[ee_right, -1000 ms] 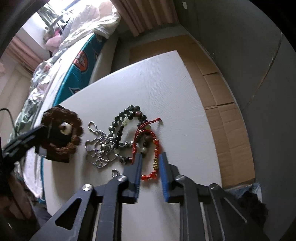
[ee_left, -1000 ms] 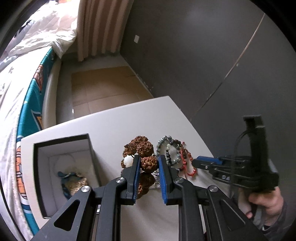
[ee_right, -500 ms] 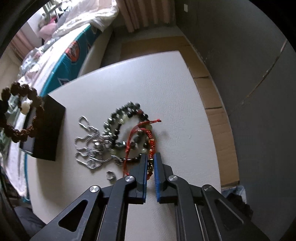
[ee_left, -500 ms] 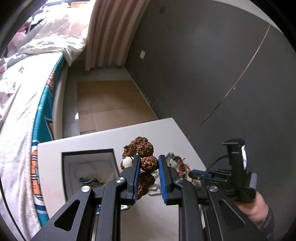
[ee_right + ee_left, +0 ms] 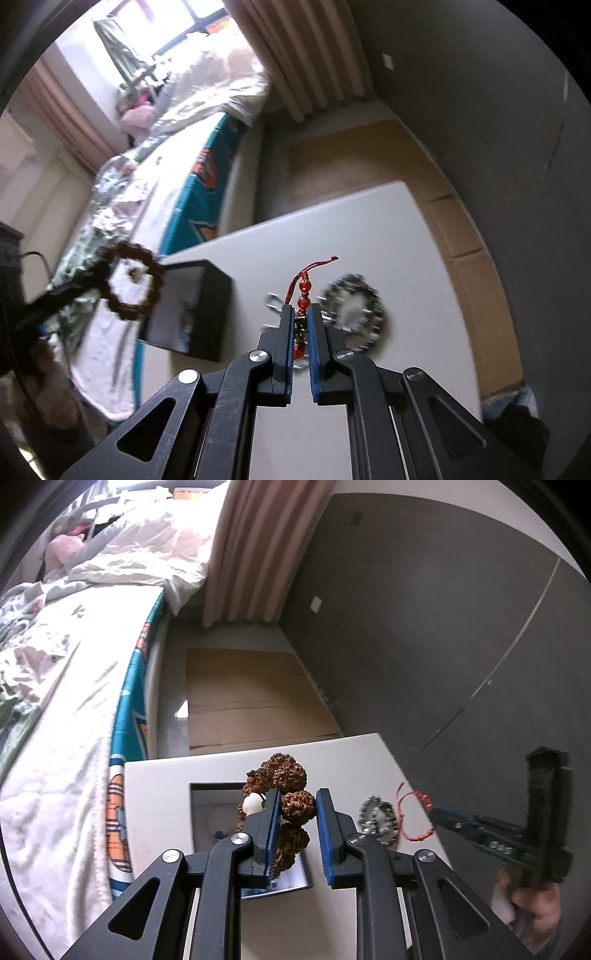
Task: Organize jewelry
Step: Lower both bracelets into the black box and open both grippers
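My left gripper (image 5: 297, 805) is shut on a brown knobbly bead bracelet (image 5: 284, 775) with one white bead, held in the air above the open black jewelry box (image 5: 207, 790). The bracelet (image 5: 129, 284) and box (image 5: 199, 314) also show in the right wrist view. My right gripper (image 5: 301, 321) is shut on a red bead bracelet (image 5: 303, 291) with a red cord, lifted above the white table (image 5: 369, 221). The red bracelet (image 5: 413, 816) also shows in the left wrist view. A dark bead bracelet (image 5: 354, 314) and a silver chain (image 5: 273, 299) lie on the table.
A bed (image 5: 74, 701) with a teal-edged cover runs along the left of the table. Cardboard sheets (image 5: 251, 701) cover the floor beyond. A grey wall (image 5: 443, 627) and striped curtain (image 5: 255, 546) stand behind.
Both grippers have risen from the table. The right gripper closed on the red bracelet and lifted it. The left gripper carried the brown bracelet up and over the box.
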### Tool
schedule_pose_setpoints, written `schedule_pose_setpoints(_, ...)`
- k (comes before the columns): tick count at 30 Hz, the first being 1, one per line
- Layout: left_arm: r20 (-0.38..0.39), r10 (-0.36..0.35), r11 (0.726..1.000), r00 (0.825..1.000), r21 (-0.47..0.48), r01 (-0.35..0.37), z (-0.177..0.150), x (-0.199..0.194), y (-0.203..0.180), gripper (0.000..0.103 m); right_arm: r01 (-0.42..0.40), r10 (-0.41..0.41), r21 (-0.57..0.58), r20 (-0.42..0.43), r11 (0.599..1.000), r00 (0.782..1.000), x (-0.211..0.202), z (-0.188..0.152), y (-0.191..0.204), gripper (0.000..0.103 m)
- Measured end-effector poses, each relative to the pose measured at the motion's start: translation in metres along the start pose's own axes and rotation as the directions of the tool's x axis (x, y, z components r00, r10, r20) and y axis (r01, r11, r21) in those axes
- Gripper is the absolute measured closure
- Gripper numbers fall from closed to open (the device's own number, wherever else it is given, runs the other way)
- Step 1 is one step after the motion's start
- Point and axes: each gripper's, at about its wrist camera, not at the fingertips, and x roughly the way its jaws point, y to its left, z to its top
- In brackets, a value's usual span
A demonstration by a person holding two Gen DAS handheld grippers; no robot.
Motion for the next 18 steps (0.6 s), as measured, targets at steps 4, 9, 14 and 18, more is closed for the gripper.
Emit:
schedule_pose_setpoints(4,-0.026,0.043,0.999,0.999,-0.007,-0.043,0.0,0.007,0.009,0.083,-0.063,0.063,-0.018,0.009,0.998,0.998,0.007,0.006,0.022,0.095)
schedule_pose_setpoints(9,-0.067,0.051,0.998,0.996,-0.016,-0.053,0.0,0.014,0.017,0.071,-0.128,0.129,-0.033,0.004,0.991,0.992,0.018,0.007,0.046,0.095)
schedule_pose_setpoints(14,-0.03,0.058,0.997,0.998,-0.044,-0.06,0.003,0.004,0.03,0.045,-0.18,0.181,-0.035,0.001,0.983,0.984,0.027,0.007,0.063,0.095)
schedule_pose_setpoints(18,-0.015,0.059,0.996,0.998,-0.073,-0.06,0.005,-0.005,0.04,0.045,-0.222,0.222,-0.041,-0.003,0.974,0.975,0.034,0.006,0.077,0.095)
